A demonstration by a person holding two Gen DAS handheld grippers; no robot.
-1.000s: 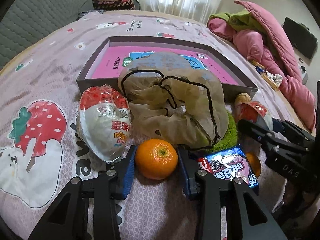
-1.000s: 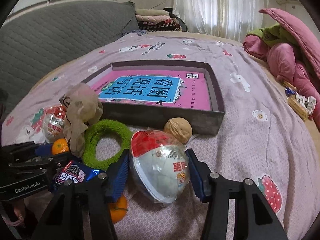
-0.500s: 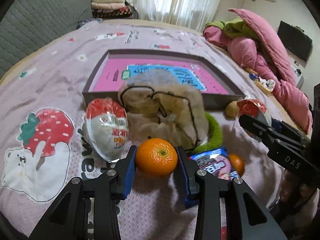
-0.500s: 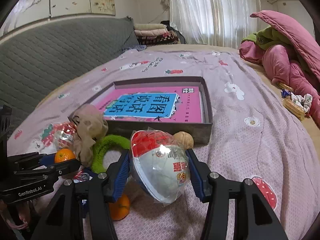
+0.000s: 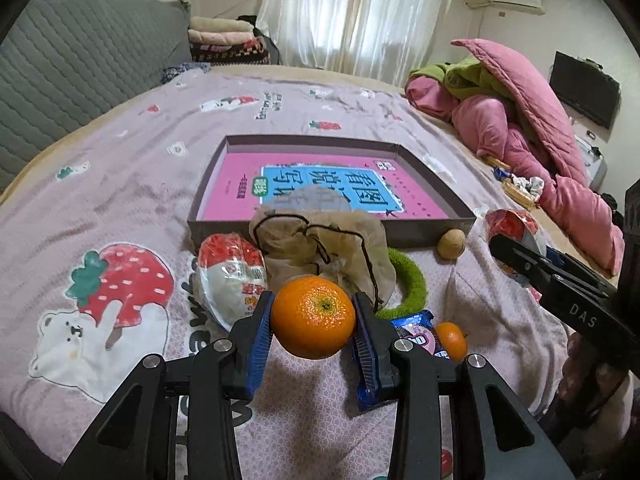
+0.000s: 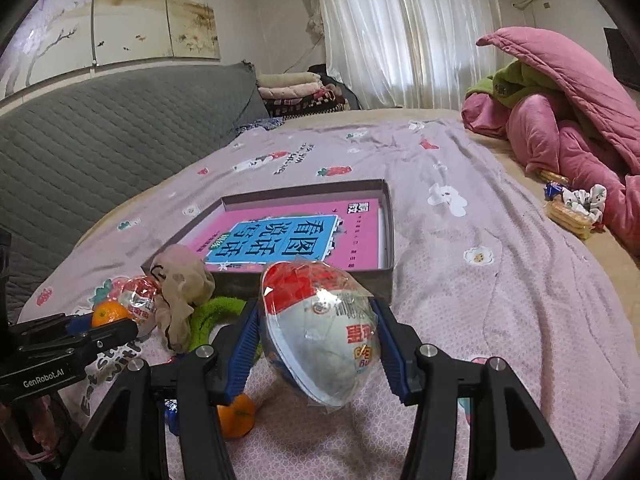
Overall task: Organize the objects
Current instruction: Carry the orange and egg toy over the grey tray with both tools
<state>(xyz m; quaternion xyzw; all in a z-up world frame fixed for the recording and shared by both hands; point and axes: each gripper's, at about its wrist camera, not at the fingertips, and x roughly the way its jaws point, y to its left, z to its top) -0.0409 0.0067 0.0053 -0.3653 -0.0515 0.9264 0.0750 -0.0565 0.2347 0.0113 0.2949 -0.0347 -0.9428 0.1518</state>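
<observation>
Two grips: left gripper [image 5: 313, 322] clamps an orange [image 5: 313, 317], right gripper [image 6: 318, 336] clamps a wrapped bun [image 6: 320, 330], both above the bedspread [image 5: 132, 160]. Mesh bag [image 5: 320, 252] hides part of the green ring [image 5: 408, 280]; snack packet [image 5: 416, 330] partly covered.

1. Setting: a home bedroom.
2. Evidence: a bed [image 5: 120, 152] covered by a strawberry-print sheet, a quilted grey headboard [image 6: 100, 140], a heaped pink duvet [image 5: 532, 128], white curtains [image 6: 400, 32].
</observation>
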